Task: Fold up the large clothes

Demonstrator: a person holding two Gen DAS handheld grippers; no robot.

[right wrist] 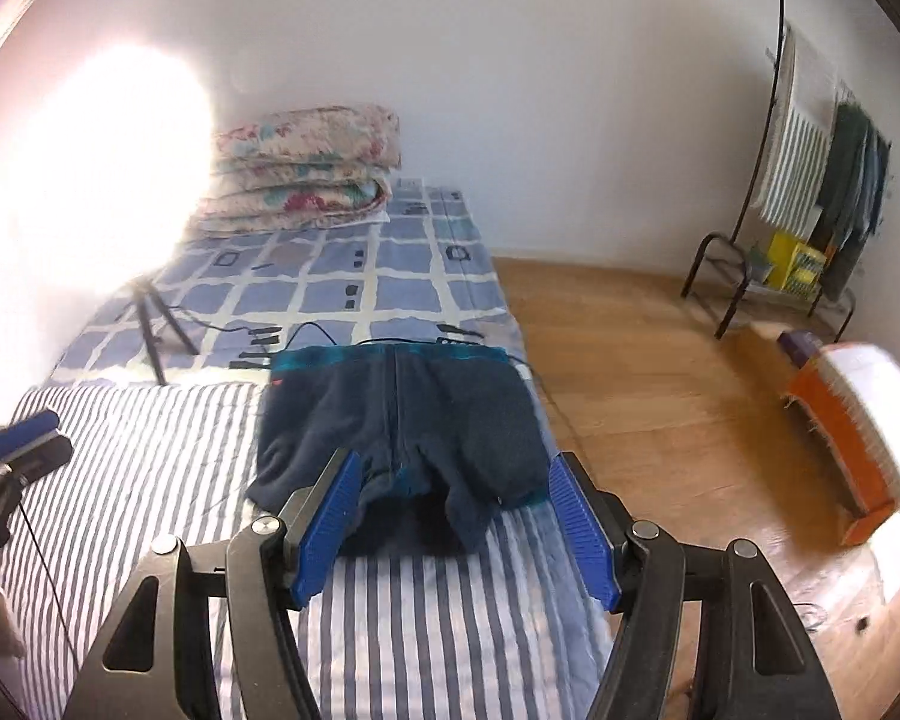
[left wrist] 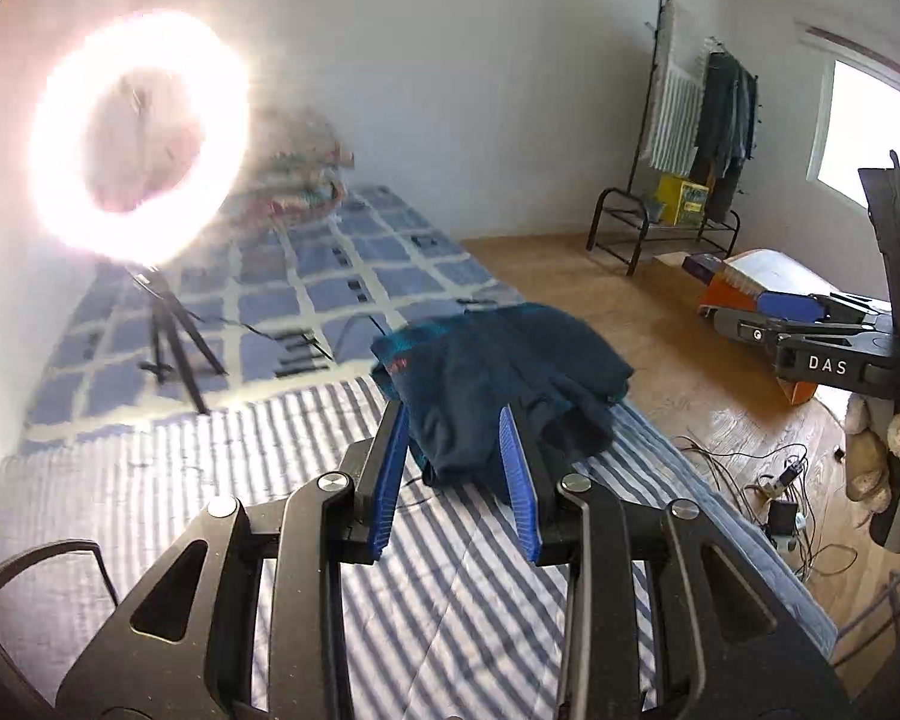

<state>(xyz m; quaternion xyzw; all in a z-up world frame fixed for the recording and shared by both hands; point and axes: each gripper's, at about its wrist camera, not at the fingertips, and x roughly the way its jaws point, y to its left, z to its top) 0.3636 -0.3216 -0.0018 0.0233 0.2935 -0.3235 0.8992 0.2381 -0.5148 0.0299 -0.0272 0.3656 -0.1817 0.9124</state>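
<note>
A dark navy garment [left wrist: 498, 372] [right wrist: 402, 414] with a teal band lies folded in a compact bundle on the striped bed sheet [left wrist: 180, 480] [right wrist: 150, 450], near the bed's right edge. My left gripper [left wrist: 453, 414] hovers above and short of it, its blue pads [left wrist: 390, 474] apart with nothing between them. My right gripper [right wrist: 455, 459] also hangs over the bundle's near edge, jaws wide and empty. The right gripper [left wrist: 792, 312] shows at the right of the left wrist view. The left gripper [right wrist: 24, 432] shows at the left edge of the right wrist view.
A bright ring light on a tripod [left wrist: 174, 336] [right wrist: 156, 330] stands on the blue checked blanket [right wrist: 342, 276], with a cable trailing. A folded floral quilt [right wrist: 306, 168] lies at the bed's head. On the wooden floor are a clothes rack [left wrist: 690, 138], an orange box [right wrist: 834, 432] and cables [left wrist: 774, 480].
</note>
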